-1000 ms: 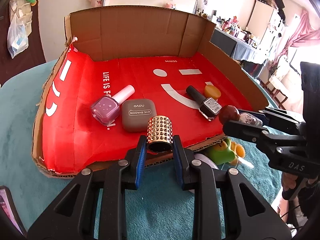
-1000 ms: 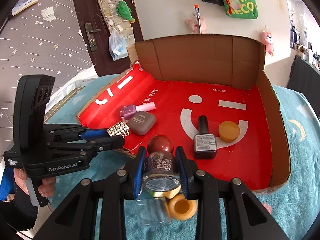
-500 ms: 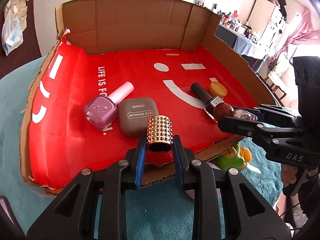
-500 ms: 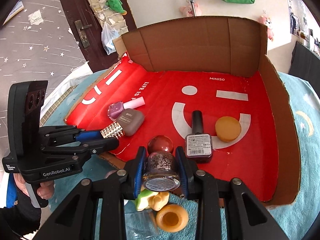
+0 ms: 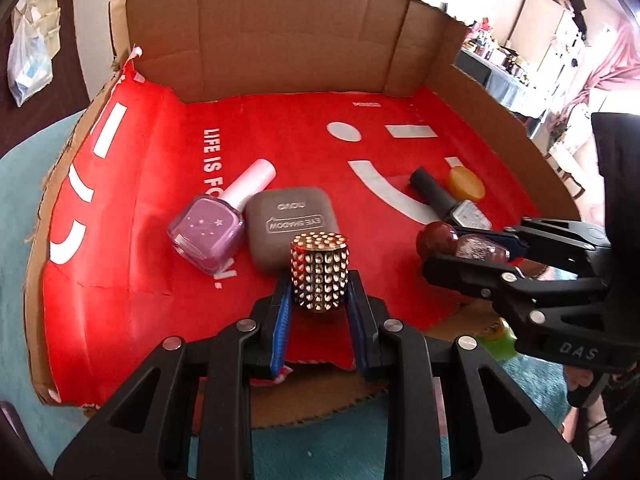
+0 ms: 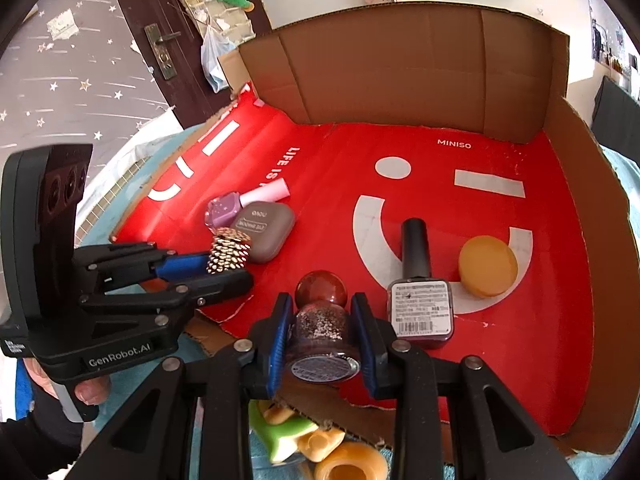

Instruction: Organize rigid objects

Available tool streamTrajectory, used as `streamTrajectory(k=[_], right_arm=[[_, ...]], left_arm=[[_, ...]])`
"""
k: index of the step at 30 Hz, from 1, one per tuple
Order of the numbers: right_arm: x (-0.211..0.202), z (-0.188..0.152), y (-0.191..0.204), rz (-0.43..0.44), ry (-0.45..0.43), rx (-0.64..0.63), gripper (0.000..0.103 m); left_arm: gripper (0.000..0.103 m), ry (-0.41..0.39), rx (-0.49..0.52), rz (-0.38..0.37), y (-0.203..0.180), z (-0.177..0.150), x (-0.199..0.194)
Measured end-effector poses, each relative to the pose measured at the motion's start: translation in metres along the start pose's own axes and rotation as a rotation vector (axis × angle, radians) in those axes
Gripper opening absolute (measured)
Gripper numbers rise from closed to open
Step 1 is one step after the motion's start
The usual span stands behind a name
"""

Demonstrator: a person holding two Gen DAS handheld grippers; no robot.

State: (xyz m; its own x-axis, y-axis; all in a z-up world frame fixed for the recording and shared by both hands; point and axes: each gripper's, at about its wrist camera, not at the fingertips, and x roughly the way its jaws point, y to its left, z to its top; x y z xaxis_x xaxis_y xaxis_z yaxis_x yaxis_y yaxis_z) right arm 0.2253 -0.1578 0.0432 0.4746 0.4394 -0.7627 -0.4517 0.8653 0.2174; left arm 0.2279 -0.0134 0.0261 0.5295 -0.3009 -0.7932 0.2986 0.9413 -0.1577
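Note:
My left gripper (image 5: 319,300) is shut on a gold studded cylinder (image 5: 319,270) over the front part of the red-lined cardboard tray (image 5: 120,272). It also shows in the right wrist view (image 6: 228,255). My right gripper (image 6: 320,320) is shut on a glittery nail polish bottle with a round dark red cap (image 6: 320,312), just over the tray's front edge; it shows in the left wrist view (image 5: 460,242). In the tray lie a purple nail polish (image 5: 212,224), a grey eye shadow case (image 5: 290,220), a dark nail polish (image 6: 418,292) and an amber round disc (image 6: 487,266).
The tray (image 6: 400,64) has tall cardboard walls at the back and right, and a low torn front edge. Green and orange toys (image 6: 316,440) lie on the teal cloth (image 5: 24,380) below my right gripper. A door and room clutter lie beyond.
Both grippers have moved forward and down over the tray's front edge with their objects. The studded cylinder now sits just in front of the eye shadow case.

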Motion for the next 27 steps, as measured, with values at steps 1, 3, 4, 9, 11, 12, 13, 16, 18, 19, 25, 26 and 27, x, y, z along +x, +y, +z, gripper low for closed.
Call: streamTrajectory(k=[1,3,4,9,11,12,13,16,18,19,25,26,27], right_arm=[[0.001,0.000,0.000,-0.004,-0.002,-0.004,0.033],[0.001,0.001,0.001,-0.018,-0.006,-0.012,0.033],[0.002,0.002,0.001,-0.023,-0.007,-0.013,0.033],[0.003,0.006,-0.005,-0.067,-0.022,-0.005,0.033],[0.004,0.008,-0.006,-0.095,-0.030,-0.006,0.033],[0.004,0.008,-0.007,-0.117,-0.036,-0.008,0.033],[0.004,0.008,-0.008,-0.135,-0.040,-0.005,0.033],[0.005,0.010,-0.011,-0.164,-0.046,0.003,0.033],[0.005,0.011,-0.012,-0.190,-0.049,0.007,0.033],[0.006,0.012,-0.013,-0.197,-0.051,0.011,0.033],[0.007,0.014,-0.016,-0.218,-0.053,0.021,0.033],[0.008,0.013,-0.016,-0.220,-0.052,0.019,0.033],[0.008,0.013,-0.015,-0.223,-0.052,0.014,0.033]], left_arm=[[0.024,-0.002,0.000,0.009,0.001,0.001,0.001],[0.024,-0.005,-0.005,0.014,0.002,0.004,0.003],[0.024,-0.008,-0.010,0.015,0.004,0.005,0.003],[0.024,-0.022,-0.022,0.046,0.008,0.008,0.005],[0.024,-0.030,-0.021,0.064,0.009,0.009,0.005],[0.024,-0.032,-0.021,0.067,0.010,0.009,0.005],[0.024,-0.034,-0.024,0.068,0.010,0.010,0.006],[0.024,-0.038,-0.034,0.067,0.013,0.012,0.007],[0.024,-0.039,-0.038,0.067,0.014,0.013,0.008],[0.024,-0.039,-0.041,0.066,0.014,0.013,0.008],[0.024,-0.040,-0.050,0.057,0.016,0.012,0.007],[0.024,-0.040,-0.051,0.057,0.017,0.013,0.006],[0.024,-0.040,-0.052,0.057,0.017,0.012,0.006]])
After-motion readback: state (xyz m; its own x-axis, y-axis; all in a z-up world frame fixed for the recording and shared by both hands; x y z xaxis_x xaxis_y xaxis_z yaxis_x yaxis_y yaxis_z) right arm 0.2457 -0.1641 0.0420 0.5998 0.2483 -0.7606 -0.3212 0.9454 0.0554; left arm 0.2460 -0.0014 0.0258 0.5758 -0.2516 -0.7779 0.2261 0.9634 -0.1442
